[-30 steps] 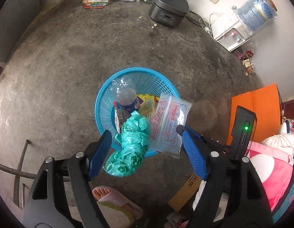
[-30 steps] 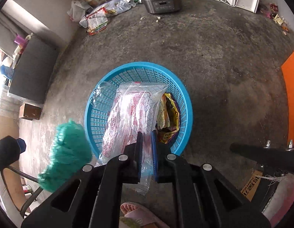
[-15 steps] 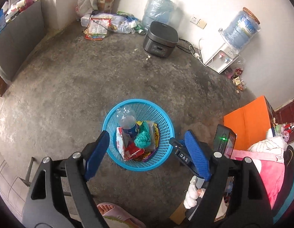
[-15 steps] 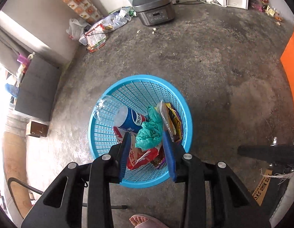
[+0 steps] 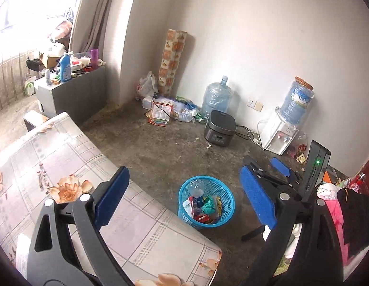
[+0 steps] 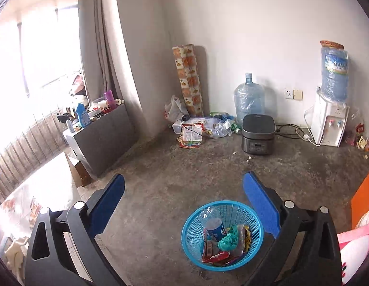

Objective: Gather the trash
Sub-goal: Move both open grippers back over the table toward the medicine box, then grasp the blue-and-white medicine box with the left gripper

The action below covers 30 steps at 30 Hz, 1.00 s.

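1. Both emptied: left gripper [image 5: 184, 196] jaws spread wide, right gripper [image 6: 183, 203] jaws just sprung wide, nothing between either.
2. Next: scan beyond the blue basket [image 6: 252, 217] for leftover litter, approaching low.
3. In the basket: bottle [image 6: 214, 227], green bag [image 6: 228, 240], wrappers [image 6: 214, 256], heaped loosely.

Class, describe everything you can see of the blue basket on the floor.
The blue basket is a round, bright blue plastic bin with lattice walls and a solid rim, standing upright on the bare concrete floor. It holds trash: a clear plastic bottle with a blue label leaning inside, a crumpled green bag and red and yellow wrappers. Neither open gripper touches it.
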Available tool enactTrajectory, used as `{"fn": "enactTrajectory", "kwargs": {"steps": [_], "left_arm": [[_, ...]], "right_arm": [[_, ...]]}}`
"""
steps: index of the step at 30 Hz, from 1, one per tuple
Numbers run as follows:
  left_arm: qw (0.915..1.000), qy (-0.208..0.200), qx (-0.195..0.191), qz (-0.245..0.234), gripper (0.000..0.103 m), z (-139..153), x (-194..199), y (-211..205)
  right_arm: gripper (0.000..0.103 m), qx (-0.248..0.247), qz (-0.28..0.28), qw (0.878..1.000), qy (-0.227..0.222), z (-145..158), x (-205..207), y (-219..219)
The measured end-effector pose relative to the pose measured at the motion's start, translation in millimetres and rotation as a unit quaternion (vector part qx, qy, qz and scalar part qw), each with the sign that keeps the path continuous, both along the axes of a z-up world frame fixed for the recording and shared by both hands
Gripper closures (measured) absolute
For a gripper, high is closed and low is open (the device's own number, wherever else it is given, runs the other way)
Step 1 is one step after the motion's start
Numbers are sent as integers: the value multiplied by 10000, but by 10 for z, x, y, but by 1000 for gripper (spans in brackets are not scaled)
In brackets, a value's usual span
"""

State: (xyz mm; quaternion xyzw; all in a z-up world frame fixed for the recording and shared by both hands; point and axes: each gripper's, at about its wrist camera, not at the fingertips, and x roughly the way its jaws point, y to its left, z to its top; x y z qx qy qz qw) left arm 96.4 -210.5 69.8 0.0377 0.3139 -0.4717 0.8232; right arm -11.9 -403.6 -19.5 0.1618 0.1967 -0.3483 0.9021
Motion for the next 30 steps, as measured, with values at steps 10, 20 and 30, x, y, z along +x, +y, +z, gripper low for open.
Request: {"fn": "enactTrajectory", "kwargs": {"steps": [10,20,30], "left_arm": [[9803,223,-178,1953,13,7,195,1949],[9549,576,-33,2912,27,-505,341,2874],[9324,1871,287,3080,56,-1363,923,3055]], "right_arm": [[6,-356,1665,9852,-203,440,253,1201],[9,1883,3716,9055,810,-111,652,2065],[28,2823,4084,8575,1349,-401,1065,2398]]}}
